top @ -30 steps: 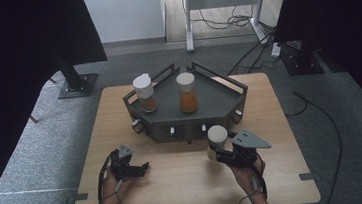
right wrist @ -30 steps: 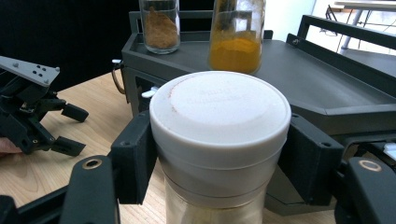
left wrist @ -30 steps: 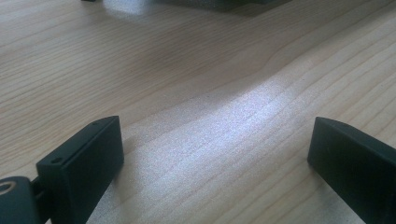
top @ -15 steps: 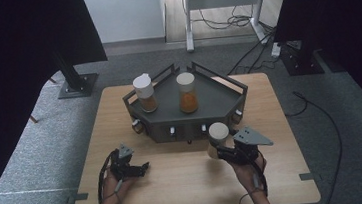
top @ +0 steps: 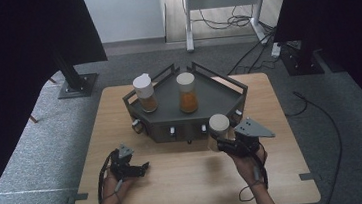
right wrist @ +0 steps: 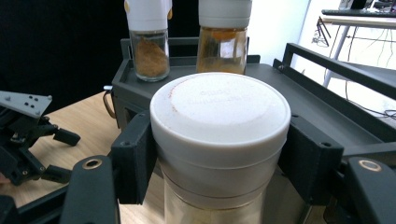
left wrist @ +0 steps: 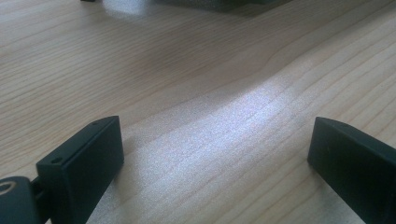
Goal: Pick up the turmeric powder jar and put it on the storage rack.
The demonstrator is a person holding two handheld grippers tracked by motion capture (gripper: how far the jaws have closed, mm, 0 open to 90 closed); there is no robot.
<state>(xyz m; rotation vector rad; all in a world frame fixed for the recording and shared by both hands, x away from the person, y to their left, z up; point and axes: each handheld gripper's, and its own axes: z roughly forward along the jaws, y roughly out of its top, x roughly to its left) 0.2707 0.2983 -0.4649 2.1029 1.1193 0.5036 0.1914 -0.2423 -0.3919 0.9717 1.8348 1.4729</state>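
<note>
My right gripper (top: 223,140) is shut on a white-lidded spice jar (top: 219,126), held just in front of the dark tray's (top: 220,90) front right corner. In the right gripper view the jar (right wrist: 219,140) sits clamped between both black jaws below its lid. Two more jars stand upright on the tray: one with brown powder (top: 145,93) at the left and one with orange contents (top: 186,92) in the middle. My left gripper (top: 137,167) rests low over the wooden table (top: 186,182) at the front left, open, with bare wood between its fingers (left wrist: 84,158).
The tray has raised rails and small knobs along its front face (top: 172,131). Black curtains and stand bases flank the table. Cables and a metal frame (top: 219,0) lie on the floor beyond.
My right gripper has carried the jar slightly up and toward the tray's front right corner. The left gripper has stayed put.
</note>
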